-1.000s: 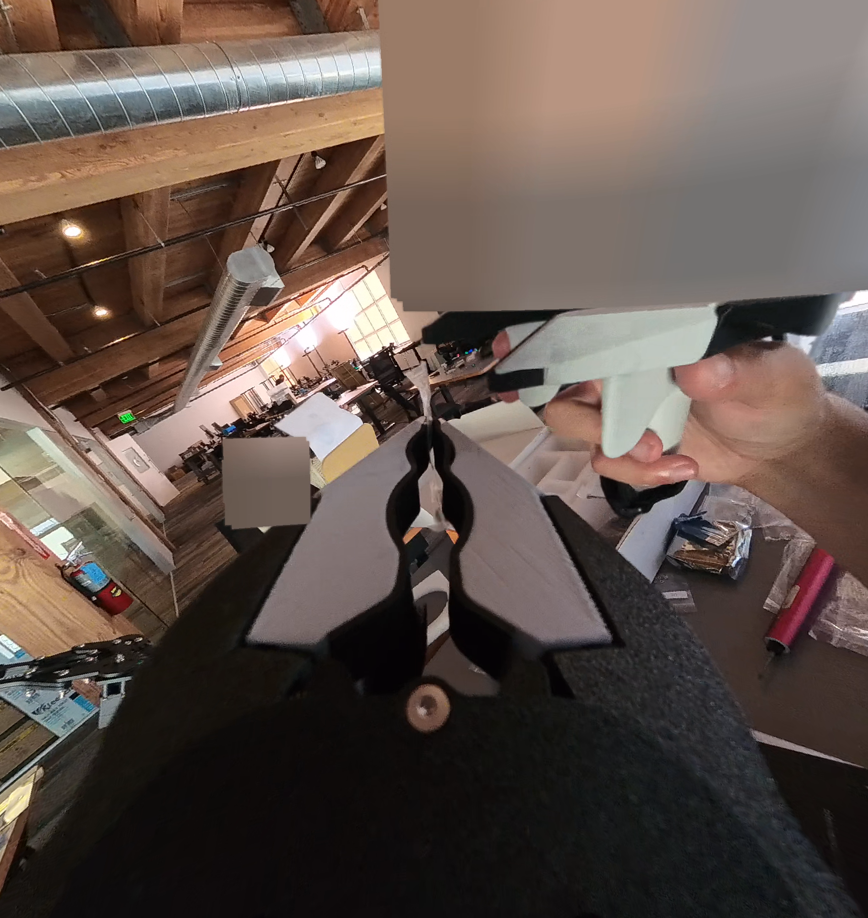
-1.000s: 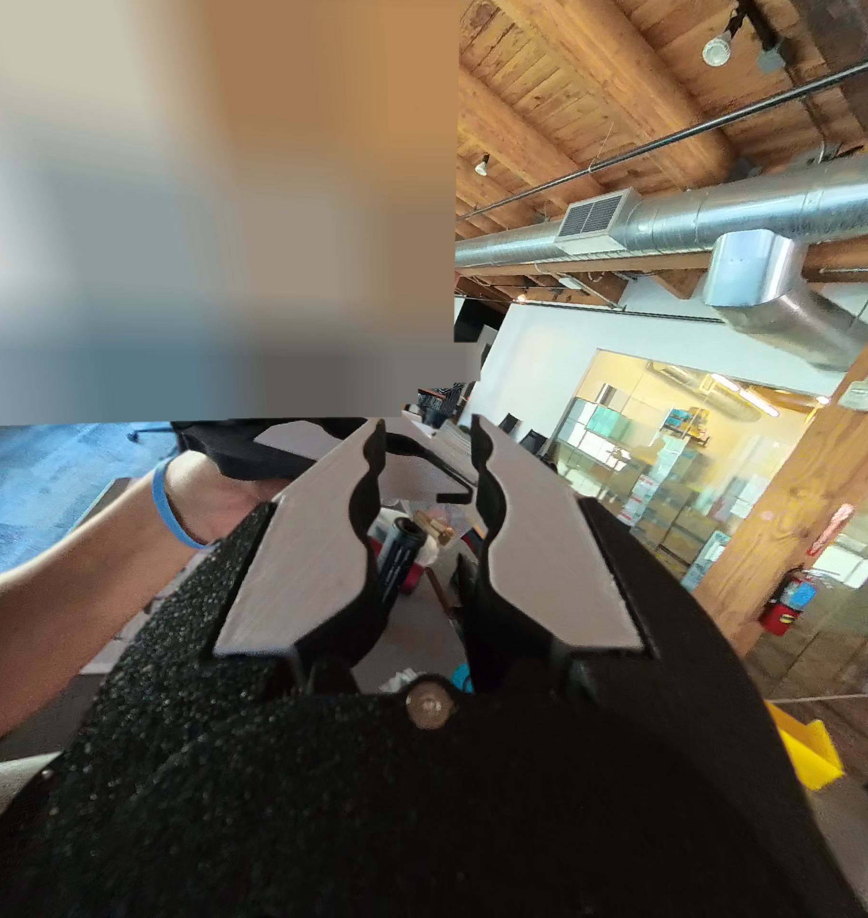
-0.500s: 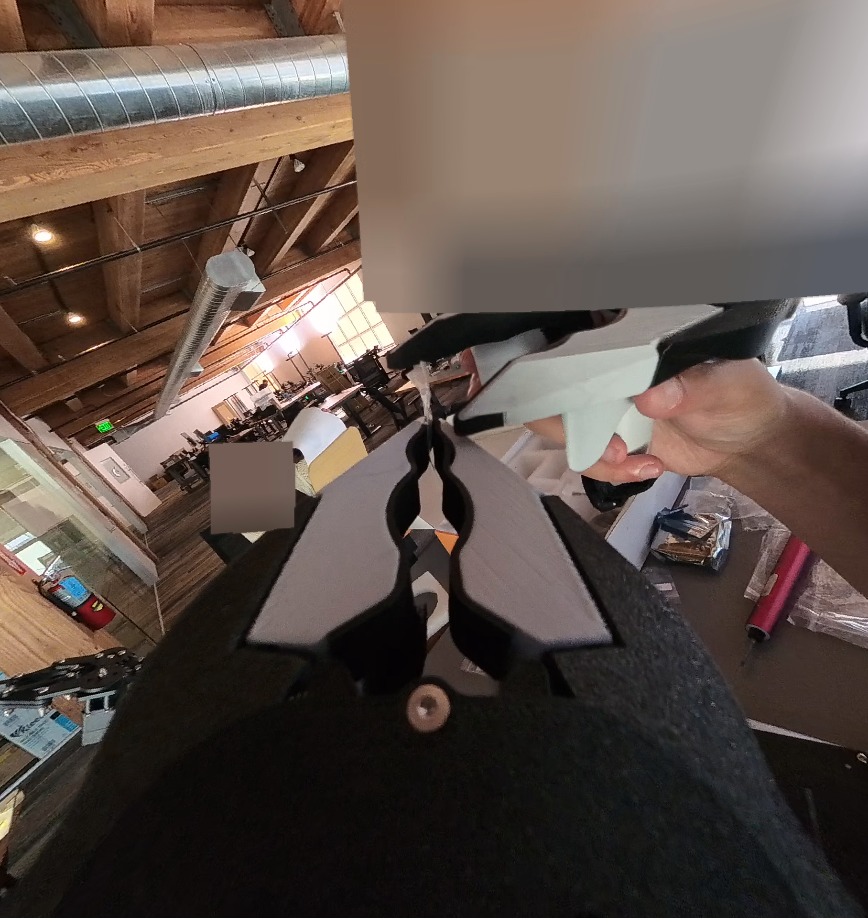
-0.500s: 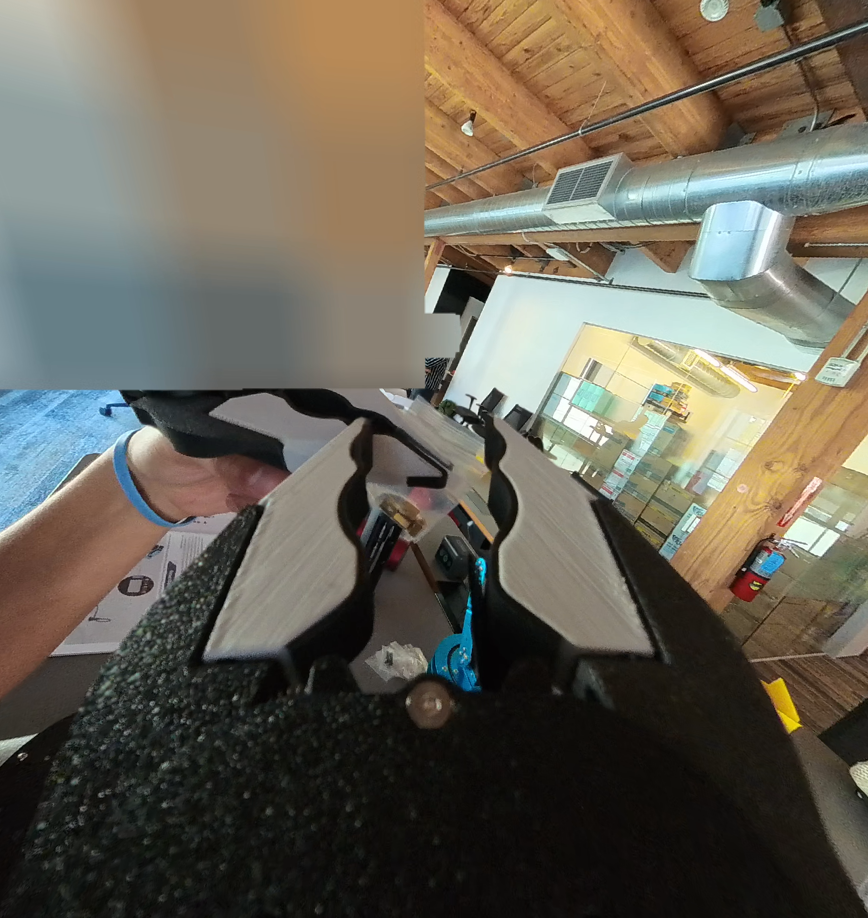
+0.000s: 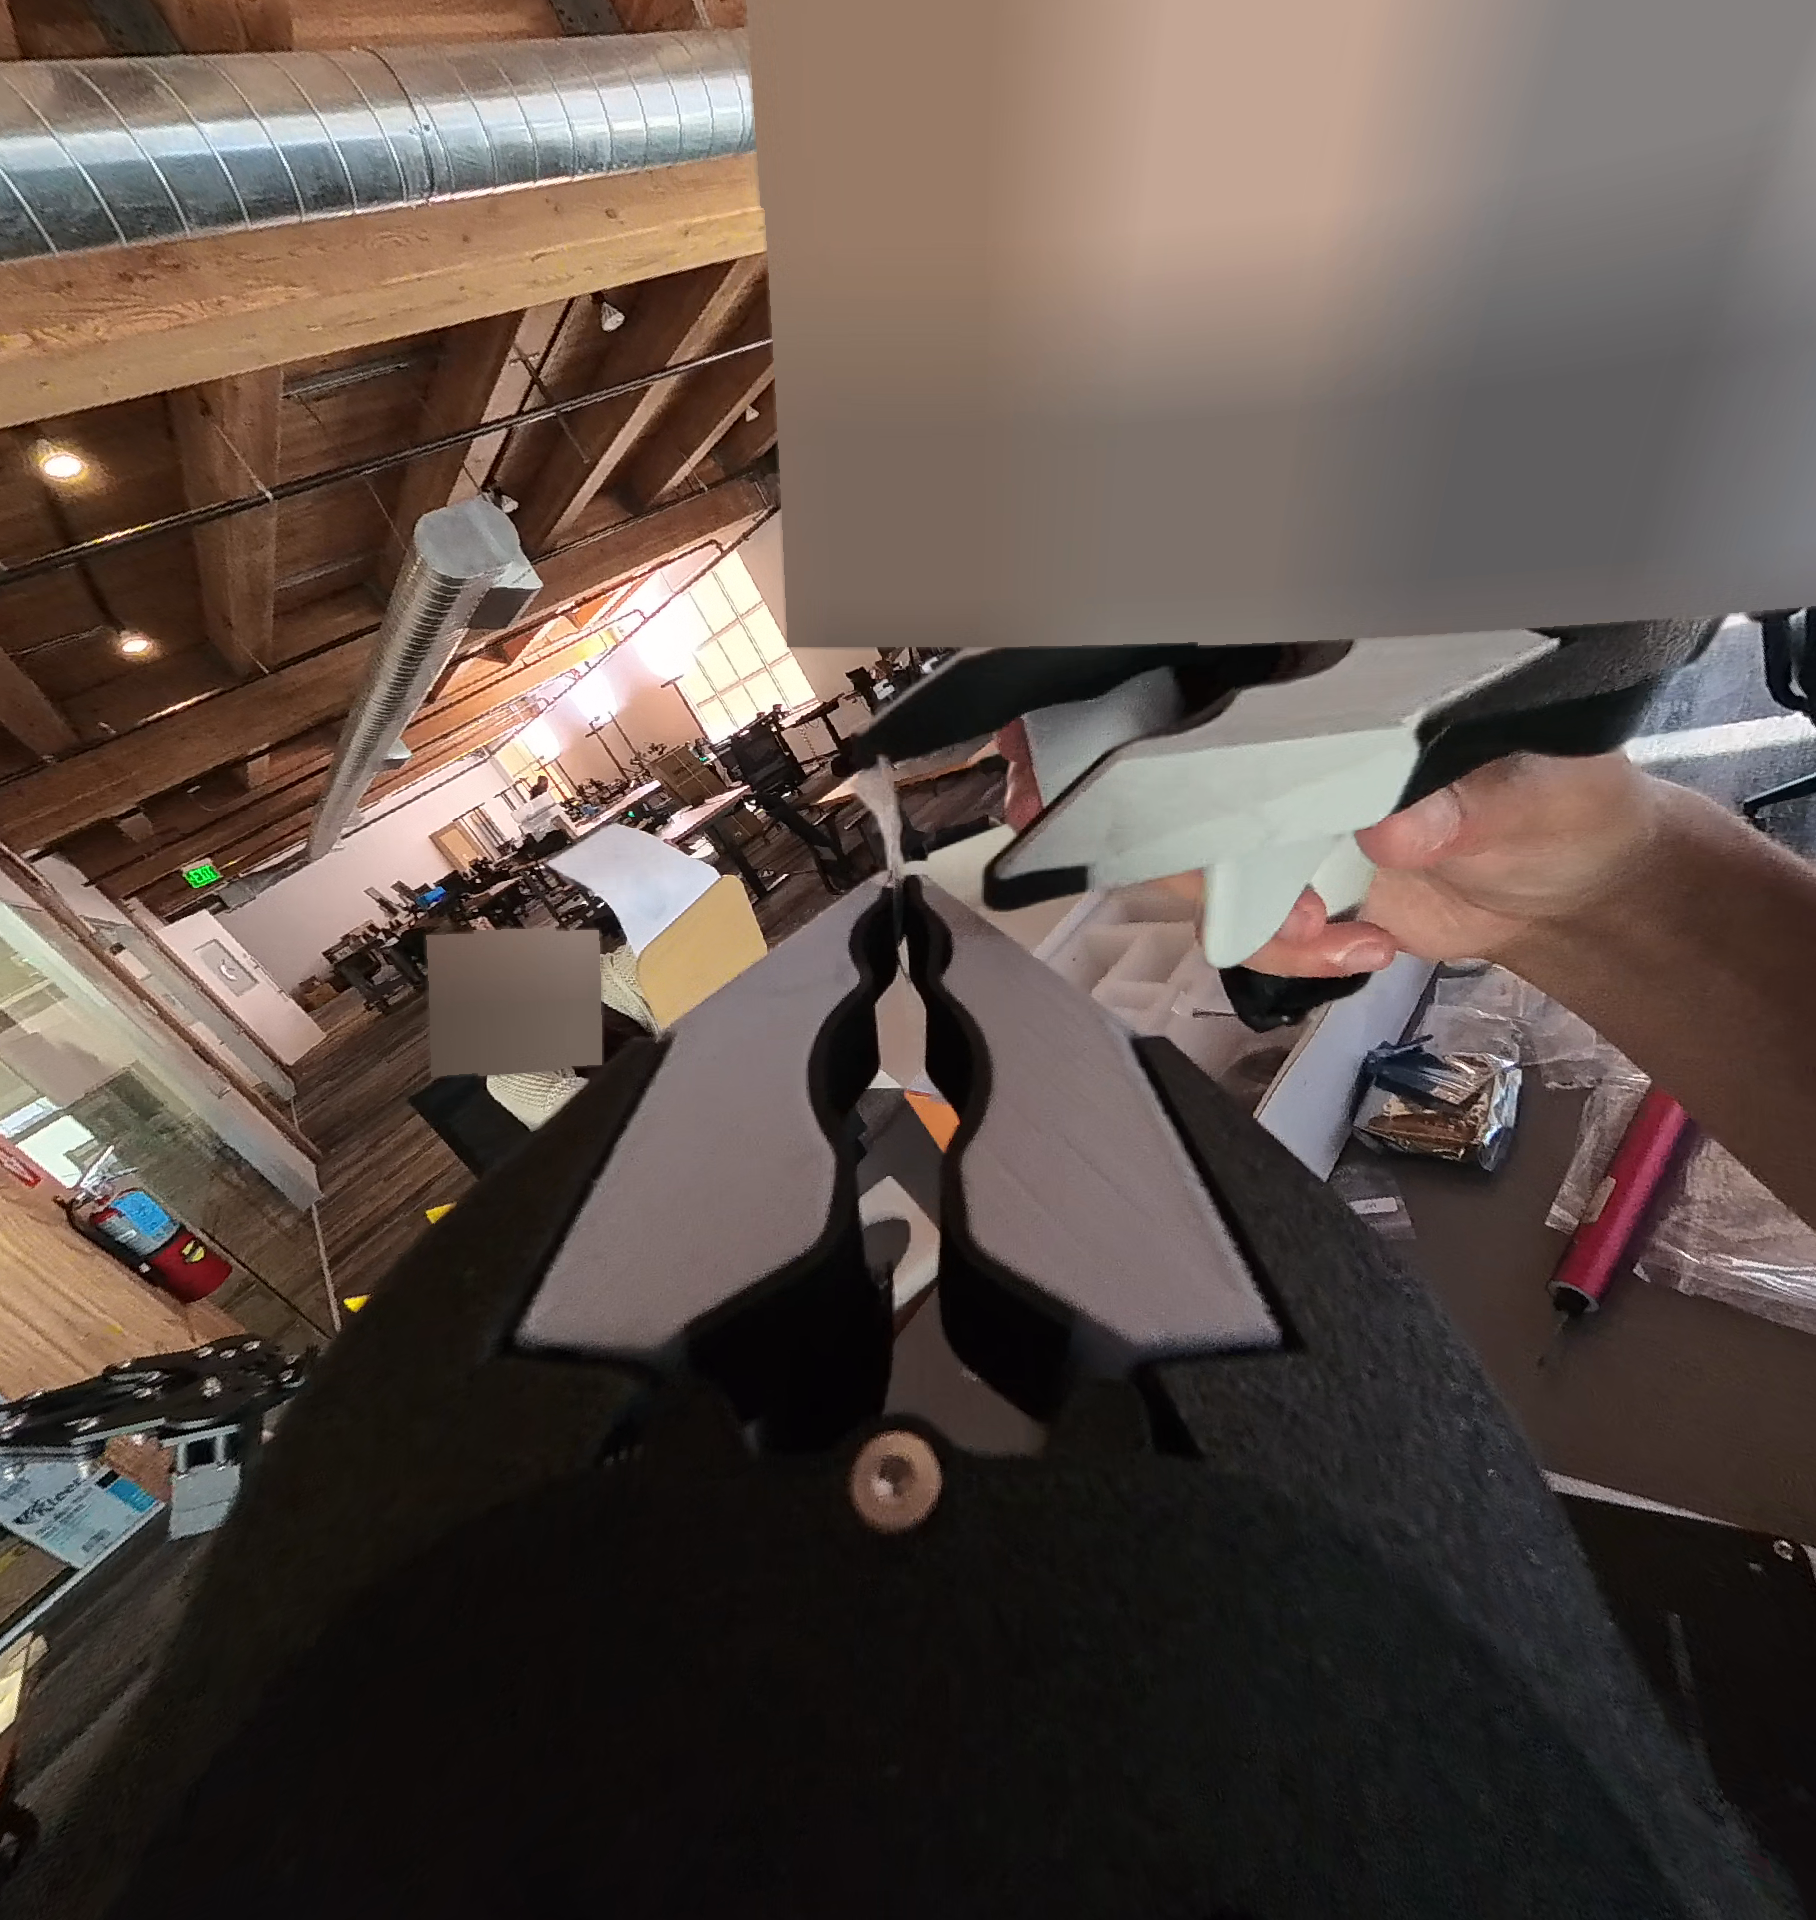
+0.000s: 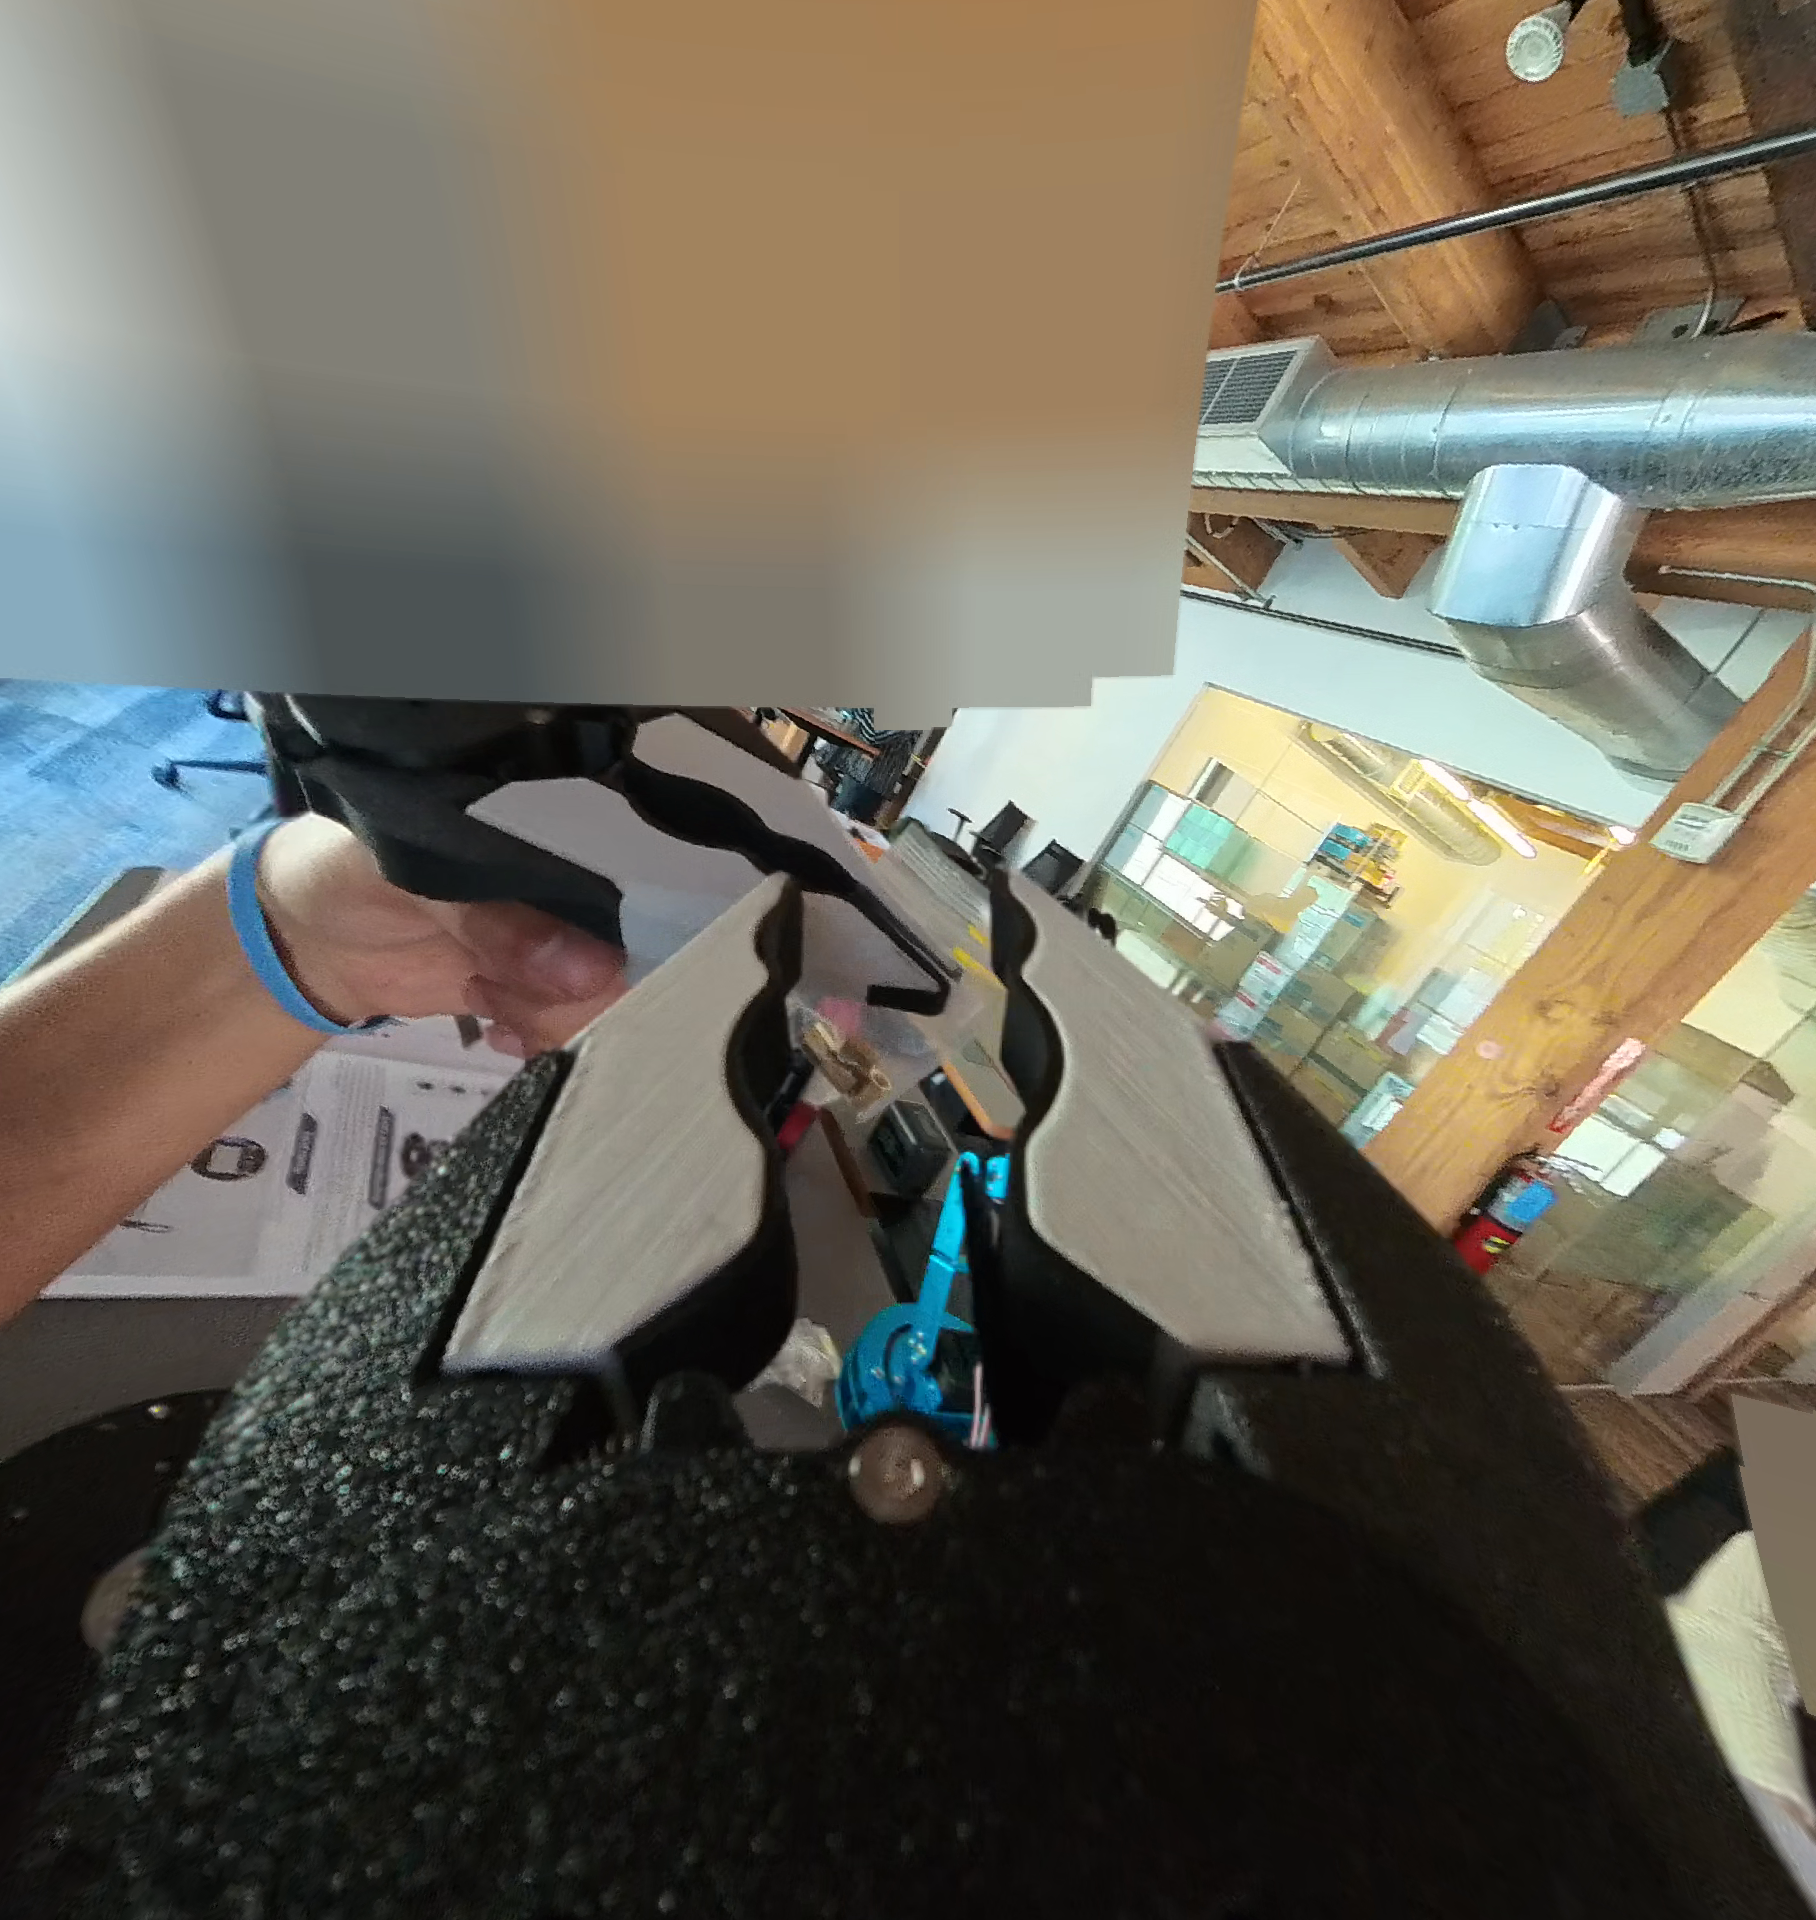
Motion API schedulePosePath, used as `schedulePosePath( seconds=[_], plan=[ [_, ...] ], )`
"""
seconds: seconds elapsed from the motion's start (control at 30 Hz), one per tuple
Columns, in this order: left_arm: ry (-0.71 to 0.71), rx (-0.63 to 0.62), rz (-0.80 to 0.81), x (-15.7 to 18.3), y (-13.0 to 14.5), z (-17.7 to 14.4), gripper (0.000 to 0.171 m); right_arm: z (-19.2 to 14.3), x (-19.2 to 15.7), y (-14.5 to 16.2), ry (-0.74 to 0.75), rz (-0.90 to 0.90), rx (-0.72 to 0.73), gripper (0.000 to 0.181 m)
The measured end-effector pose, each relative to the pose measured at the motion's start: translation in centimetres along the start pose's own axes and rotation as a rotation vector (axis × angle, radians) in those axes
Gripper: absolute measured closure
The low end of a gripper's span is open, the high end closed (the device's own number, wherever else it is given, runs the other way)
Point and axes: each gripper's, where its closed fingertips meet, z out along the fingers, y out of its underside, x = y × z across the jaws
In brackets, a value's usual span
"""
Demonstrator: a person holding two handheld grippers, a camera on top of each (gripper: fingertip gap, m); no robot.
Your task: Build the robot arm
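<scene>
— What's in the left tool (image 5: 906, 899)?

— A small clear bag (image 6: 842, 1055). The two fingers are pressed together on its top edge, and the rest hangs below the tips. There are a few brass-coloured bits inside.

— And the right tool (image 6: 893, 904)?

— Its fingers stand apart with nothing between the pads. From its own camera the bag sits in the gap, nearer the left-hand finger. From the other side, one fingertip looks to be right at the bag's upper end, but I can't tell whether it touches.

— So both tools are up in the air?

— Yes, held close together well above the table (image 5: 1662, 1382). The right hand (image 5: 1486, 862) grips one handle. The left hand (image 6: 447, 956), with a blue wristband (image 6: 260, 935), grips the other.

— Anything on the table?

— A red cylinder (image 5: 1616, 1195), some foil packets (image 5: 1444, 1101) and loose clear plastic. There's also a printed sheet (image 6: 291, 1174) and a blue metal part (image 6: 925, 1320). No tool is touching any of them.
</scene>
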Motion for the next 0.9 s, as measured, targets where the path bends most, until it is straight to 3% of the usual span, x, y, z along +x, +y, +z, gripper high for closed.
schedulePosePath(
  seconds=[0.9],
  plan=[
    [-0.022, -0.022, -0.034, -0.9, 0.6, -0.1, 0.171, 0.1, -0.1, 0.3, 0.019, -0.049, -0.018, 0.156]
  ],
)
